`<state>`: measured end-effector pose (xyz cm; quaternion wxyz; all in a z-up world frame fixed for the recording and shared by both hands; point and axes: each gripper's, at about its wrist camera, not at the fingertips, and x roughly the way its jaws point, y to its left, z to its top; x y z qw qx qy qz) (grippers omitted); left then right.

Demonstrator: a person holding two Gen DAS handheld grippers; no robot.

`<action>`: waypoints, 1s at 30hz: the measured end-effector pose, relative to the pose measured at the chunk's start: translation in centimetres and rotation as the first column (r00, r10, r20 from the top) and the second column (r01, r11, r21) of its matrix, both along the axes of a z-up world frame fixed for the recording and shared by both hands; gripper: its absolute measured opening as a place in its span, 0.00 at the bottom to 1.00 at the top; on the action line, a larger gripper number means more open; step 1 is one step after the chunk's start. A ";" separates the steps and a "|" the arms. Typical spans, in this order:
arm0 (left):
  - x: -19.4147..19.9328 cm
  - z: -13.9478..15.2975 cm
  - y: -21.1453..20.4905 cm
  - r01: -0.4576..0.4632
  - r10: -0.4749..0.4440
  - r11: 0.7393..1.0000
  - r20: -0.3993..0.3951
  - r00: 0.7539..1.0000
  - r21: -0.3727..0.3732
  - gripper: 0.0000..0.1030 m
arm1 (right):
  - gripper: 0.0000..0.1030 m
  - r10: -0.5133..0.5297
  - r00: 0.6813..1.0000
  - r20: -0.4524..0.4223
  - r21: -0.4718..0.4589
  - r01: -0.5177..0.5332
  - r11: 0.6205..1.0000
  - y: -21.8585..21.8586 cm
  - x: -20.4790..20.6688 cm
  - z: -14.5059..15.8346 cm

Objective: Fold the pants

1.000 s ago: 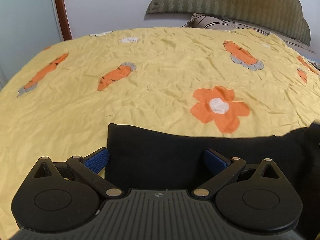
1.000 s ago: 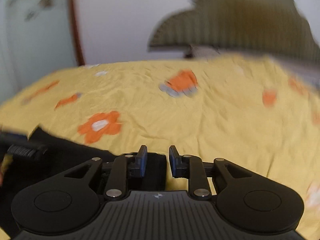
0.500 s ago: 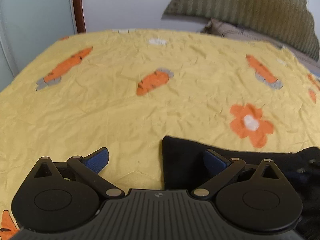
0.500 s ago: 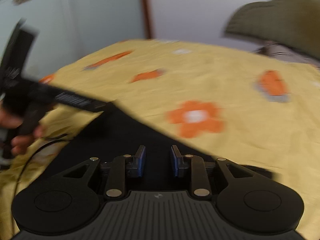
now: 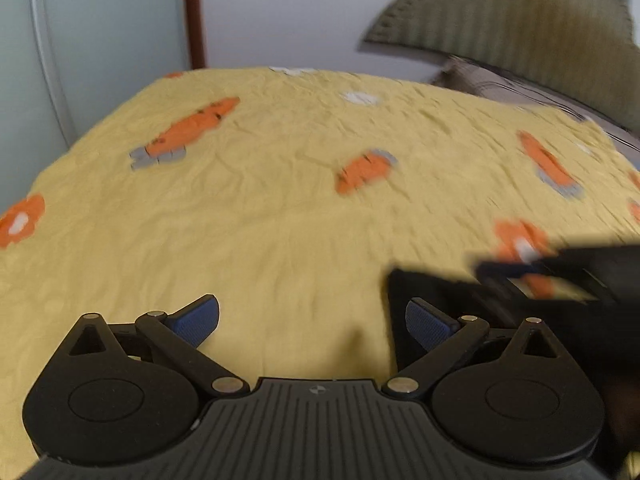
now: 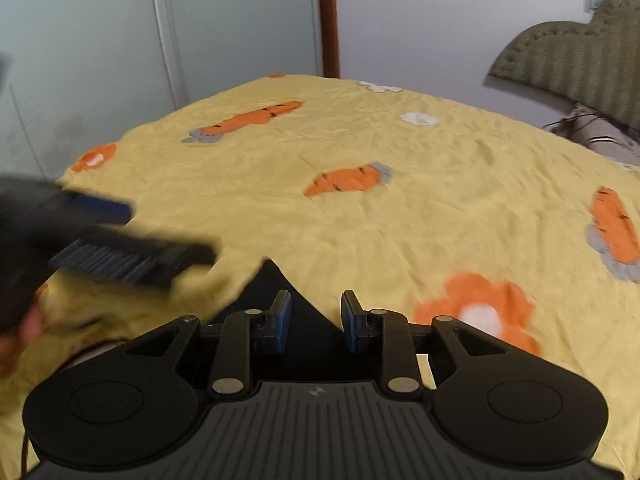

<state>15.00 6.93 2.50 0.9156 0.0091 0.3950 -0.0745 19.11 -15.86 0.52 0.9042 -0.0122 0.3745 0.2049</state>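
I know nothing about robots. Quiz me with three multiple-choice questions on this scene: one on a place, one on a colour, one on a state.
1. In the left wrist view, where do the pants lie?
A. at the left edge
B. at the lower right
C. at the far end of the bed

2. What colour is the sheet's background?
A. yellow
B. green
C. white

3. How is the left gripper?
A. shut on the pants
B. shut on the sheet
C. open, with nothing between its fingers

Answers:
1 B: the black pants fill the lower right corner.
2 A: the sheet is yellow, with orange carrots and flowers.
3 C: the left gripper has its blue pads spread wide, with only bare sheet between them.
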 end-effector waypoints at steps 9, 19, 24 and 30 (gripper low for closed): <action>-7.5 -2.8 0.3 0.079 -0.082 0.996 -0.065 0.995 -0.039 0.98 | 0.27 -0.053 0.999 0.014 -0.137 0.054 0.989 2.7 2.4 -1.9; -10.3 -1.4 -0.7 0.158 -0.154 0.975 0.041 0.987 -0.155 0.99 | 0.71 -0.089 0.989 0.117 -0.032 0.094 0.995 -3.2 -13.8 1.7; -11.1 -2.5 -4.0 0.223 -0.220 0.971 0.033 0.975 -0.088 0.98 | 0.71 -0.204 0.973 0.112 -0.170 0.221 0.960 -4.8 -19.1 -0.6; -12.3 -4.7 -3.5 0.171 -0.173 0.984 -0.042 0.984 -0.047 0.99 | 0.76 -0.191 0.978 0.079 -0.224 0.204 0.953 -6.8 -22.4 -1.5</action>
